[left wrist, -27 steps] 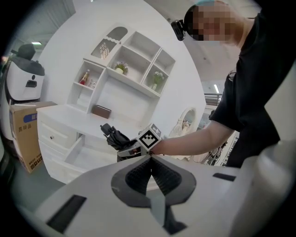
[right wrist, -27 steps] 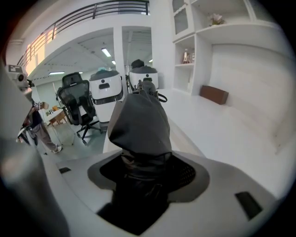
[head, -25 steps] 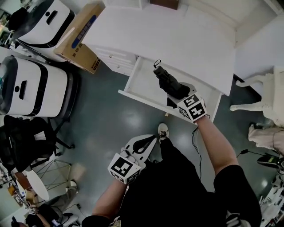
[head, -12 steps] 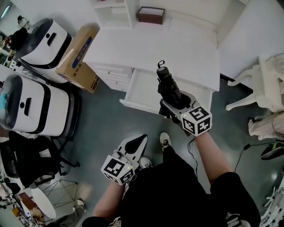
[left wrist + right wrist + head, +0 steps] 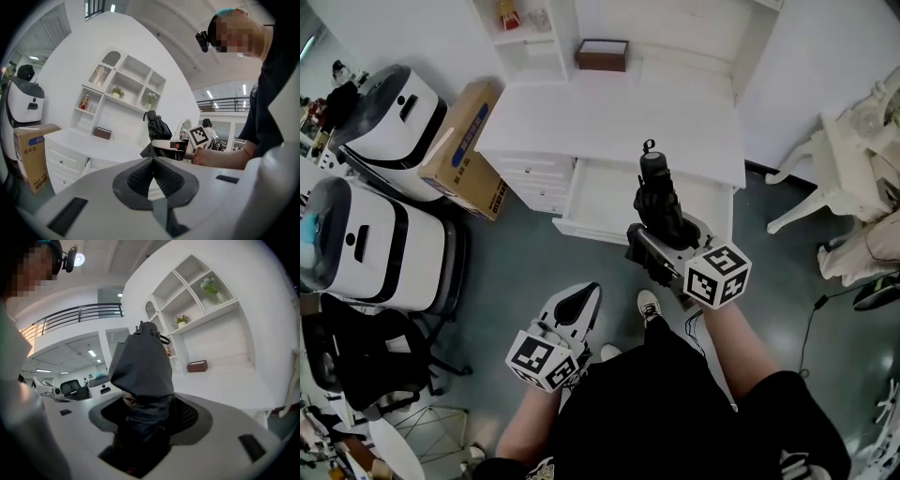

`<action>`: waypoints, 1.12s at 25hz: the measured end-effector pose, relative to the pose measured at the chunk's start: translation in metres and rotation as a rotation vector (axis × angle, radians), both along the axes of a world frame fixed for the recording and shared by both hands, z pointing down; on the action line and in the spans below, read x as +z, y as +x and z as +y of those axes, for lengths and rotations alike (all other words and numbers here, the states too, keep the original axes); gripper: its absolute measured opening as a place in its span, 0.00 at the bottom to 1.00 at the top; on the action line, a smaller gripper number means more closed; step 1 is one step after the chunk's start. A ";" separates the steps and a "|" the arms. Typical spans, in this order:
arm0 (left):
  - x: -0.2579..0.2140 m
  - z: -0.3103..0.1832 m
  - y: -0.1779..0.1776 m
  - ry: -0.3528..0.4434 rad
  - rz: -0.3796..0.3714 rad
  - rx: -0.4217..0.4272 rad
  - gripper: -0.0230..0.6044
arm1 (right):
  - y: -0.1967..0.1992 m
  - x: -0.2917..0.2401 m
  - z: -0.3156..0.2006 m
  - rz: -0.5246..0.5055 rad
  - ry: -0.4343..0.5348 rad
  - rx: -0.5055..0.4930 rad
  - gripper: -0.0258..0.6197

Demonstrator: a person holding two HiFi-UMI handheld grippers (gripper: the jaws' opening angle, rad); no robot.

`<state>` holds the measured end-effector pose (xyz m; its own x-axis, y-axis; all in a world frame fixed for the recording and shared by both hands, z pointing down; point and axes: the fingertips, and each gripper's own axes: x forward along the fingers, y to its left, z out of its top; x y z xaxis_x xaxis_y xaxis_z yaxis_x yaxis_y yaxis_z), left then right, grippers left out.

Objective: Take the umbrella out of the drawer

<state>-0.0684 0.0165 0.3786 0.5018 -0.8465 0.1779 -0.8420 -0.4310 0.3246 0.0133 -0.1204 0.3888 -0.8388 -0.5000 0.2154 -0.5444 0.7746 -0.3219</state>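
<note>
My right gripper (image 5: pixel 661 246) is shut on a folded black umbrella (image 5: pixel 657 199) and holds it in the air above the open white drawer (image 5: pixel 602 198) of the desk (image 5: pixel 581 122). The umbrella (image 5: pixel 143 366) stands upright between the jaws, its wrist loop at the top, and it shows again in the left gripper view as the umbrella (image 5: pixel 157 130). My left gripper (image 5: pixel 577 304) hangs low over the floor in front of the person, shut with nothing in it (image 5: pixel 152 177).
A brown box (image 5: pixel 603 54) rests at the back of the desk under white shelves (image 5: pixel 530 23). A cardboard carton (image 5: pixel 467 150) leans left of the desk beside two white machines (image 5: pixel 370 234). A white chair (image 5: pixel 834 164) stands to the right.
The right gripper has lifted the umbrella up out of the drawer and toward the person. The left gripper stayed low and shut.
</note>
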 end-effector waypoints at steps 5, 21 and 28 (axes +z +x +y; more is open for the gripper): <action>-0.005 0.022 -0.005 0.015 0.003 0.008 0.04 | 0.003 -0.009 0.038 -0.024 -0.001 0.018 0.46; 0.000 0.082 -0.009 -0.003 0.028 0.031 0.04 | 0.015 -0.013 0.147 -0.043 -0.009 0.056 0.46; 0.003 0.094 0.007 -0.020 0.038 0.059 0.04 | 0.030 -0.009 0.169 -0.040 -0.029 0.072 0.46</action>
<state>-0.0609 0.1101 0.3812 0.5571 -0.8120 0.1741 -0.8024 -0.4723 0.3647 0.0428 0.0491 0.3796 -0.8092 -0.5532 0.1977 -0.5845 0.7242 -0.3660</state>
